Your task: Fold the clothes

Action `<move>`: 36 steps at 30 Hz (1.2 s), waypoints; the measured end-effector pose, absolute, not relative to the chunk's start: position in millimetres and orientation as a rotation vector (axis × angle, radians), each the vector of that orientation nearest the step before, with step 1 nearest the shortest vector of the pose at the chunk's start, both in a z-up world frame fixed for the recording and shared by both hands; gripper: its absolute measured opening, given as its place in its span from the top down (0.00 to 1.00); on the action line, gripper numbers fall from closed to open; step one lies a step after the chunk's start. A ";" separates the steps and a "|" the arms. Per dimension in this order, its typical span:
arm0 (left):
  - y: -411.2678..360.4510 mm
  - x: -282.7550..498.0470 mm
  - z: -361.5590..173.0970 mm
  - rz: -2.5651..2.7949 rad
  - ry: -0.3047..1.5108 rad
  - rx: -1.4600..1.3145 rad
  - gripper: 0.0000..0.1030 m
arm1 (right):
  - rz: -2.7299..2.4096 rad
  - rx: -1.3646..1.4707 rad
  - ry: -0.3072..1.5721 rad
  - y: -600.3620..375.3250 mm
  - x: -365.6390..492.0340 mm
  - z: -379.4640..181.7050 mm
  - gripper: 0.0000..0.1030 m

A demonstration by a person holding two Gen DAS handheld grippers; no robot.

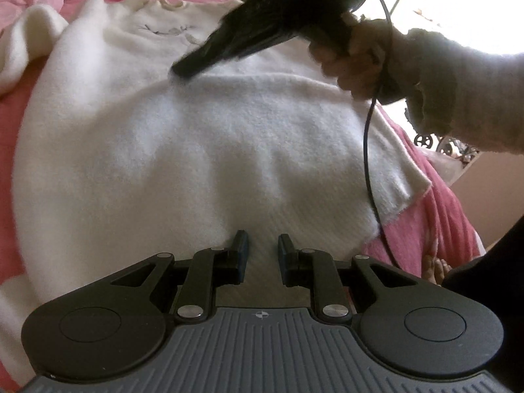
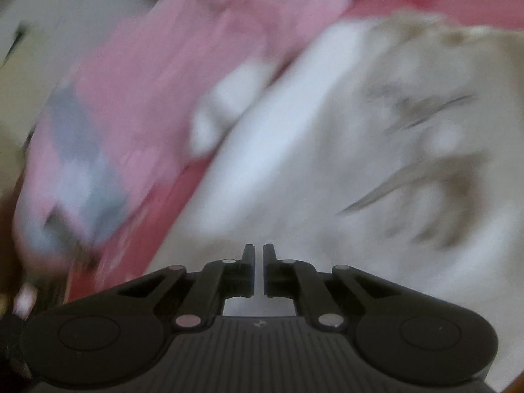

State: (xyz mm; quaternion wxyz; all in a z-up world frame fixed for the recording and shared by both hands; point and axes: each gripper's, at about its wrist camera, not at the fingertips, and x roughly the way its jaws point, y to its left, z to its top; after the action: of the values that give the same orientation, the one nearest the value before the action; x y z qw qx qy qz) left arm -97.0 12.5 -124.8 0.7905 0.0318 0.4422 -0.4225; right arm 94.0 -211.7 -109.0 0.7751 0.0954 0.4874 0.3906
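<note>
Soft, light white knit sweater (image 1: 183, 150) on pink bedspread (image 1: 422, 222): floppy, best pinched at hem corner. Left tongs (image 1: 262, 245) narrowly parted, empty; right tongs (image 2: 258, 252) nearly closed, empty.

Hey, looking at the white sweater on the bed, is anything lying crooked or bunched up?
Yes. The white sweater lies flat across the pink bedding, but its sleeve at the upper left is doubled over in a lump instead of lying straight. The right gripper is over the chest; the right wrist view is too blurred to add more.
</note>
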 end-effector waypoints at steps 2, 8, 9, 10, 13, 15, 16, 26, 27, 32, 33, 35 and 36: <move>13.3 -97.8 -125.3 -0.911 0.952 0.063 0.82 | 0.850 0.129 1.047 -192.5 103.2 -114.6 0.98; 14.1 -97.9 -124.3 -0.910 0.960 0.062 0.82 | 0.585 0.268 0.972 -215.7 170.3 -115.6 1.00; 14.1 -98.2 -124.3 -0.910 0.960 0.064 0.82 | 0.580 0.296 0.950 -221.9 171.8 -108.8 0.99; 14.3 -98.3 -124.3 -0.912 0.959 0.066 0.82 | 0.632 0.300 0.954 -221.3 168.8 -103.9 0.99; 16.6 -98.0 -124.2 -0.920 0.962 0.067 0.82 | 0.841 0.305 1.085 -203.0 152.7 -112.4 0.98; 17.3 -97.6 -124.6 -0.924 0.962 0.068 0.82 | 0.887 0.250 1.170 -180.9 149.8 -128.2 0.98; 17.2 -97.7 -124.9 -0.925 0.961 0.069 0.82 | 0.864 0.232 1.180 -174.0 155.1 -136.2 1.00; 15.6 -98.6 -125.1 -0.928 0.965 0.068 0.82 | 0.808 0.373 1.131 -209.1 164.4 -122.9 0.98; 16.4 -98.1 -125.1 -0.930 0.966 0.066 0.82 | 0.829 0.340 1.159 -208.4 155.6 -126.1 0.98; 17.6 -96.7 -124.0 -0.944 0.970 0.073 0.82 | 0.596 0.405 1.085 -237.1 157.6 -137.4 1.00; 17.7 -95.9 -122.5 -0.947 0.975 0.075 0.82 | 0.521 0.463 1.030 -247.6 161.4 -133.3 1.00; 19.7 -92.4 -117.1 -0.949 0.988 0.063 0.82 | 0.518 0.469 0.990 -259.4 157.2 -116.9 0.99; 20.9 -90.9 -113.4 -0.949 0.987 0.054 0.82 | 0.588 0.474 1.021 -260.1 150.6 -112.9 0.99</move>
State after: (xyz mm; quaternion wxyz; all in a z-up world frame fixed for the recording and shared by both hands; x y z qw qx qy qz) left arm -90.9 20.9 -113.4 0.7742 0.0250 0.4557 -0.4385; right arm 150.6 -260.1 -112.9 0.8050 0.2215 0.4770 0.2744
